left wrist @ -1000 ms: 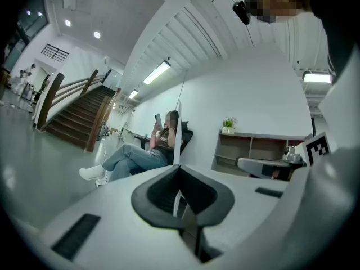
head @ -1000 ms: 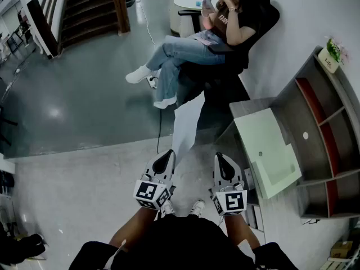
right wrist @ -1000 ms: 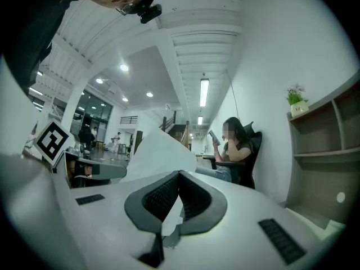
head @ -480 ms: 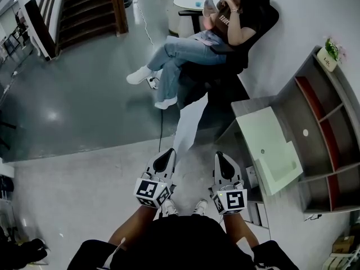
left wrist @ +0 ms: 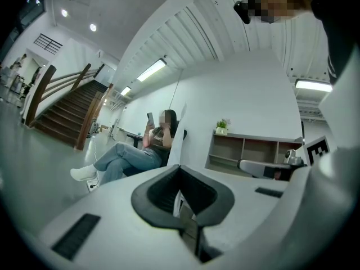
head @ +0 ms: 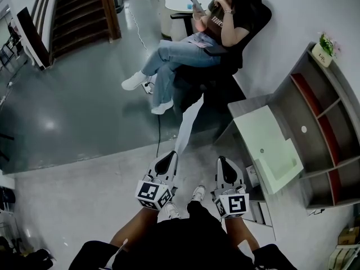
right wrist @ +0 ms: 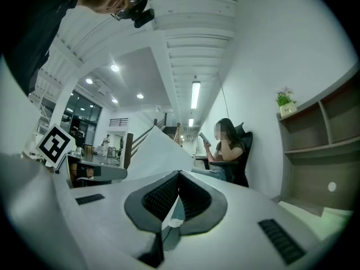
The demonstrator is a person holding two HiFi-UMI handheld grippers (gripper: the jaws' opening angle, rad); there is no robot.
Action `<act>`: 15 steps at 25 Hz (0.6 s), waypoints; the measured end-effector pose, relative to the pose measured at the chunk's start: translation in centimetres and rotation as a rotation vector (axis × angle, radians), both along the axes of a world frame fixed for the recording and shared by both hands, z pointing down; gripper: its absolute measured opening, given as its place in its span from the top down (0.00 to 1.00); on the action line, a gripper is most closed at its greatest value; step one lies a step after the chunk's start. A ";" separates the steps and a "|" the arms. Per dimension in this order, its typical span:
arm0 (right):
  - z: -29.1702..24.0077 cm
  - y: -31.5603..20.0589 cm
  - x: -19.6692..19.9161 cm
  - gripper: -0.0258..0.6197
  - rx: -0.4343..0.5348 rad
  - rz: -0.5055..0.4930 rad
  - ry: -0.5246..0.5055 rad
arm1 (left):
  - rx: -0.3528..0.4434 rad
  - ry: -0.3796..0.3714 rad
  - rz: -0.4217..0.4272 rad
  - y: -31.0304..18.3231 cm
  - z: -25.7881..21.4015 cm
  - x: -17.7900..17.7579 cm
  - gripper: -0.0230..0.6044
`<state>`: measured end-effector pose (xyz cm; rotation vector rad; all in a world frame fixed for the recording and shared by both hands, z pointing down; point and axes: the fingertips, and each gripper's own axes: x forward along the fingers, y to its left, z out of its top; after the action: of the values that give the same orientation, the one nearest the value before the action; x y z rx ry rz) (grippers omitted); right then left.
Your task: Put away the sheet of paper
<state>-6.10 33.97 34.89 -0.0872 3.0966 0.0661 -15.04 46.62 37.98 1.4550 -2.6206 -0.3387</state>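
The left gripper (head: 168, 156) pinched the sheet of paper (head: 187, 125) by its near edge, carrying it upright, clear of the floor. The right gripper (head: 223, 162) held its jaws pressed together, apparently empty, beside the tabletop (head: 261, 134).

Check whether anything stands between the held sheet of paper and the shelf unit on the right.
Nothing visible does. Both the left gripper and right gripper pinch the sheet of paper; only floor separates it from the desk carrying the shelf unit. The seated person is farther ahead, off that path.
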 end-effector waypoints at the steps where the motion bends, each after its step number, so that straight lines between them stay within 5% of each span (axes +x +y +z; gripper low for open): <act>1: 0.0 -0.4 -0.2 0.93 -0.002 0.003 -0.001 | -0.003 -0.001 0.006 -0.5 0.0 -0.2 0.95; 15: 0.7 -8.9 -4.1 0.93 -0.029 0.037 0.000 | -0.024 0.006 0.045 -9.1 0.1 -4.0 0.95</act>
<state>-10.22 25.12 35.58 -0.1447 3.0966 0.0224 -19.08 37.47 38.06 1.5004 -2.5731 -0.3048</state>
